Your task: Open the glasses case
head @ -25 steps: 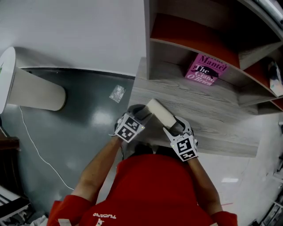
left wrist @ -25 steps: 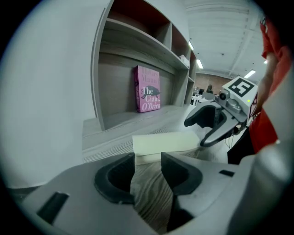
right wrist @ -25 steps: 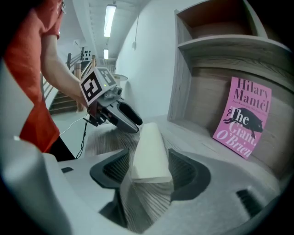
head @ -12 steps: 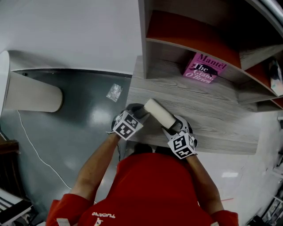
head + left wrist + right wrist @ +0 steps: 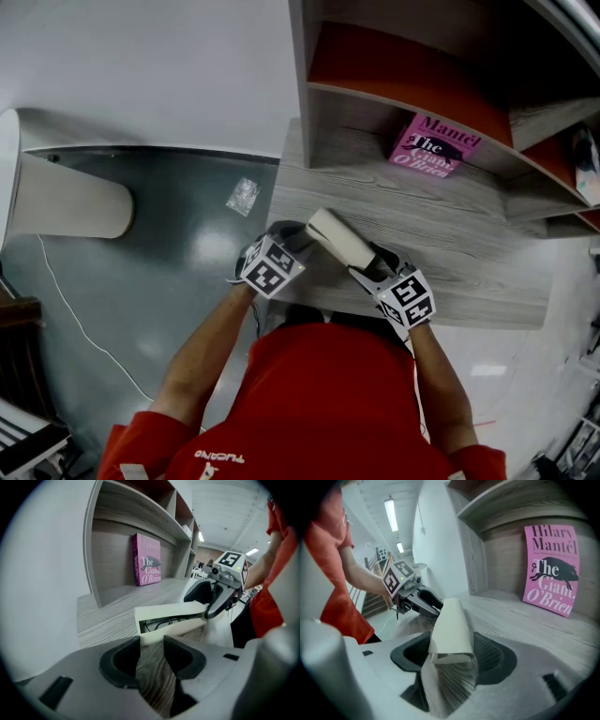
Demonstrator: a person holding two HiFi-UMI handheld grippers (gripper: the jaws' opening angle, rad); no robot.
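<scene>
Right gripper (image 5: 451, 643), jaws closing, pinches the glasses case (image 5: 450, 623); left gripper (image 5: 151, 645) slightly apart.

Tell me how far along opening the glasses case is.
Done: the case is cracked open, and a dark gap shows under its lid. In hand: the right gripper has one end between its closing jaws, while the left gripper sits open at the other end. Left: lifting the lid fully.
</scene>
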